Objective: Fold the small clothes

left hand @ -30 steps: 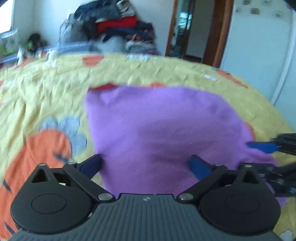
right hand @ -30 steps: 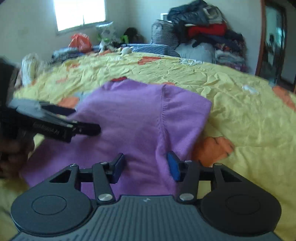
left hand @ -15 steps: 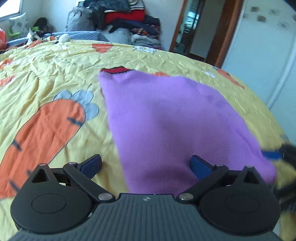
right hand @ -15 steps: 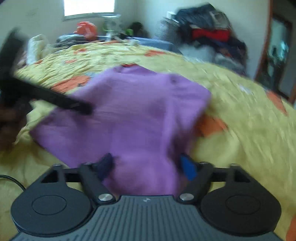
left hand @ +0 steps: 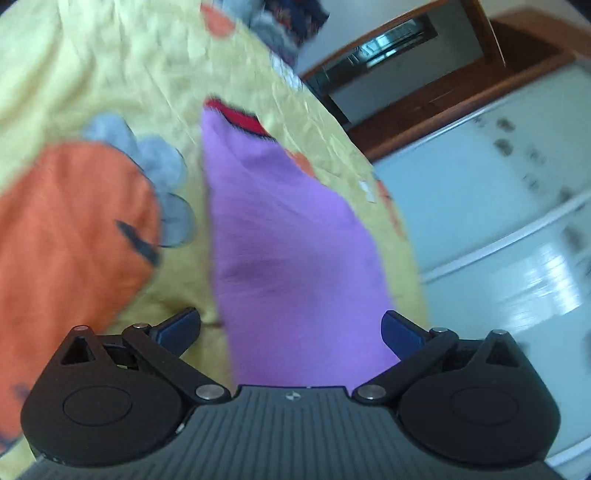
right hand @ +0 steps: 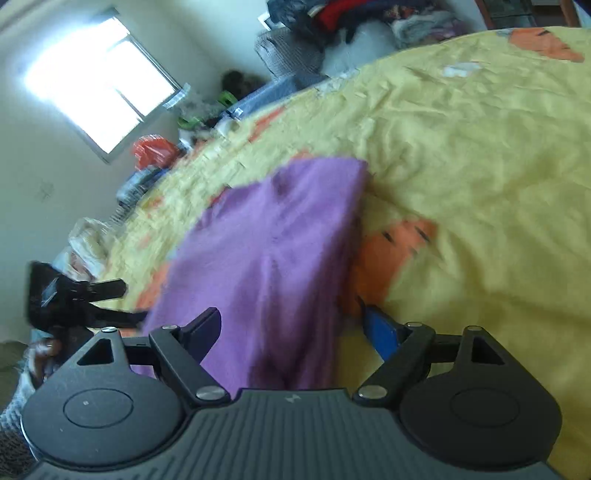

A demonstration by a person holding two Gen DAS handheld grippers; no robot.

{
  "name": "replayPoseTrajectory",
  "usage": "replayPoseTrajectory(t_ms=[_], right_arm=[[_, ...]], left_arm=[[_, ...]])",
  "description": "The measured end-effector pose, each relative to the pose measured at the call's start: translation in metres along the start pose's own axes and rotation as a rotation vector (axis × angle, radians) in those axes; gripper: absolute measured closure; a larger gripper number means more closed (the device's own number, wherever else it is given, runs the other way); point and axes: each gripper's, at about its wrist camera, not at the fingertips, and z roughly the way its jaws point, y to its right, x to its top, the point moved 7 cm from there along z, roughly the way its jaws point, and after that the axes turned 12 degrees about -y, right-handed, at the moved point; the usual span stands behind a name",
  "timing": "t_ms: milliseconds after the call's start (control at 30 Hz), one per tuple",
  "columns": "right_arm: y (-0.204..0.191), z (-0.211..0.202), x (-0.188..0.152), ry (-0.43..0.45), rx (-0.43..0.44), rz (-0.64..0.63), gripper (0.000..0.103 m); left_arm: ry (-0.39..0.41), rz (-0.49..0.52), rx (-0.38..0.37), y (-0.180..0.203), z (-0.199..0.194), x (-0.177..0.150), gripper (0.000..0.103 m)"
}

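A purple knitted garment (left hand: 291, 236) with a red collar edge (left hand: 242, 120) lies flat on a yellow bedspread (left hand: 122, 62). My left gripper (left hand: 290, 328) is open, its blue fingertips either side of the garment's near edge, holding nothing. My right gripper (right hand: 291, 328) is open too, straddling the garment's near edge (right hand: 280, 258) from the other side. The left gripper also shows in the right wrist view (right hand: 122, 301) at the garment's left corner. Both views are tilted and blurred.
The bedspread has orange carrot prints (left hand: 66, 236) (right hand: 391, 251). A pile of clothes (right hand: 354, 22) sits at the far end of the bed. A white wardrobe (left hand: 498, 221) and a wooden door frame (left hand: 424, 99) stand to the right. A window (right hand: 99, 88) is at the left.
Both grippers have rolled sideways and dropped closer to the garment's near edge. Both stay open.
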Motion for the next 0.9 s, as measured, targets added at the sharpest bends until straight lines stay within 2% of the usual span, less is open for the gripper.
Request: replayPoseTrajectory(t_ms=[33, 67, 133, 200, 233, 267, 300, 333, 400, 500, 567, 667, 800, 867, 900], right_arm=[[0.001, 0.004, 0.005, -0.01, 0.033, 0.024, 0.018], [0.001, 0.008, 0.009, -0.014, 0.056, 0.053, 0.018], [-0.004, 0.018, 0.014, -0.031, 0.081, 0.049, 0.019], [-0.015, 0.027, 0.013, -0.05, 0.093, 0.045, 0.019], [-0.02, 0.031, 0.011, -0.06, 0.104, 0.042, 0.02], [-0.027, 0.033, 0.008, -0.059, 0.08, 0.01, 0.022], [-0.03, 0.034, 0.005, -0.049, 0.038, -0.005, 0.044], [-0.028, 0.035, 0.006, -0.046, -0.002, 0.023, 0.081], [-0.033, 0.034, 0.001, -0.021, -0.043, 0.021, 0.081], [-0.065, 0.034, -0.002, 0.012, -0.146, -0.072, 0.082], [-0.09, 0.034, 0.003, 0.035, -0.186, -0.128, 0.083], [-0.121, 0.034, 0.013, 0.054, -0.156, -0.168, 0.083], [-0.159, 0.03, 0.026, 0.099, -0.116, -0.193, 0.083], [-0.173, 0.028, 0.028, 0.107, -0.058, -0.149, 0.082], [-0.176, 0.031, 0.027, 0.096, -0.028, -0.105, 0.076]], left_arm=[[-0.026, -0.035, -0.044, -0.001, 0.005, 0.006, 0.0], [-0.043, -0.058, -0.053, 0.0, 0.008, 0.011, 0.0], [-0.072, -0.105, -0.063, 0.002, 0.015, 0.014, 0.0], [-0.083, -0.098, -0.049, 0.007, 0.018, 0.009, 0.004], [-0.079, -0.093, -0.022, 0.008, 0.019, 0.006, 0.029], [-0.1, -0.094, 0.028, 0.007, 0.024, 0.003, 0.05], [-0.124, -0.09, 0.083, 0.005, 0.03, 0.001, 0.078], [-0.118, -0.08, 0.08, 0.005, 0.031, 0.002, 0.079], [-0.116, -0.037, 0.122, 0.01, 0.03, 0.003, 0.079], [-0.094, 0.086, 0.232, 0.028, 0.024, 0.001, 0.081], [-0.08, 0.145, 0.26, 0.042, 0.016, 0.003, 0.082], [-0.039, 0.193, 0.296, 0.057, -0.01, 0.015, 0.082], [-0.01, 0.189, 0.289, 0.067, -0.058, 0.031, 0.082], [-0.014, 0.178, 0.289, 0.069, -0.085, 0.034, 0.081], [-0.037, 0.161, 0.293, 0.063, -0.092, 0.035, 0.078]])
